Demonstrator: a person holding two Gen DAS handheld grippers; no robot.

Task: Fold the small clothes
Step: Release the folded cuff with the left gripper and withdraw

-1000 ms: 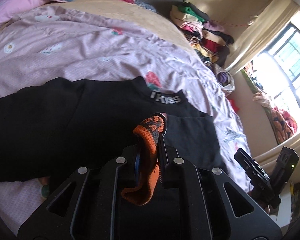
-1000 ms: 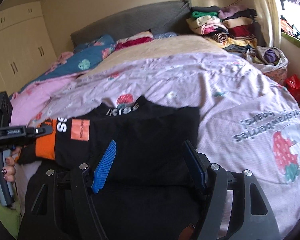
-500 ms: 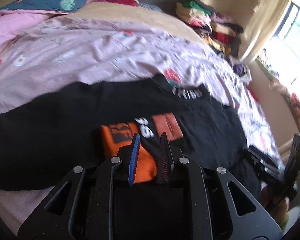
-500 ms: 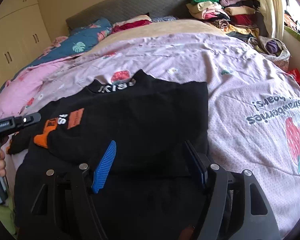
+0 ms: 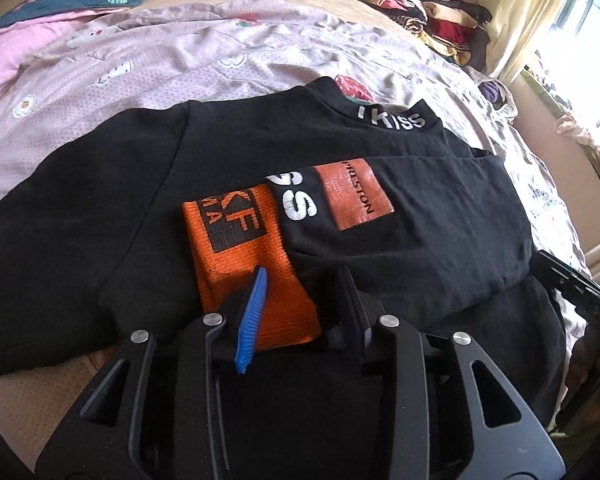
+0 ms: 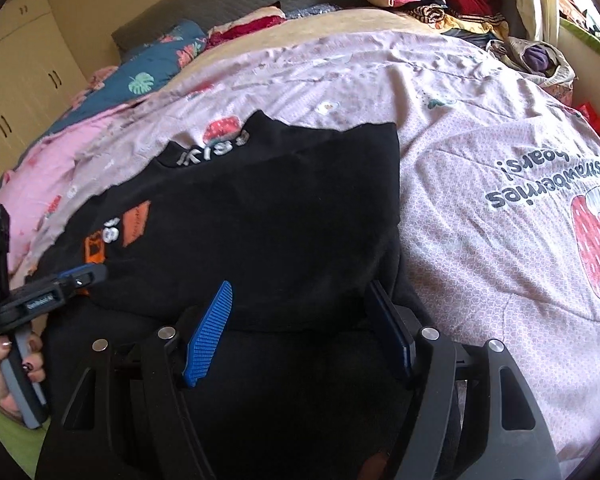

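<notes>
The black shirt (image 5: pixel 100 216) is spread on the bed (image 5: pixel 204 56), its orange-cuffed sleeve (image 5: pixel 252 264) laid across the body. The left gripper (image 5: pixel 300 284) has just been opening; the cuff lies released between its fingers. The right gripper (image 6: pixel 304 304) is spread wide over the hem, gripping nothing.

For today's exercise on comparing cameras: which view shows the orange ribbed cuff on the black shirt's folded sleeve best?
The left wrist view: the orange ribbed cuff lies close, its dark printed patch readable. The right wrist view shows only a small, distant sliver at the black shirt's far edge.
</notes>
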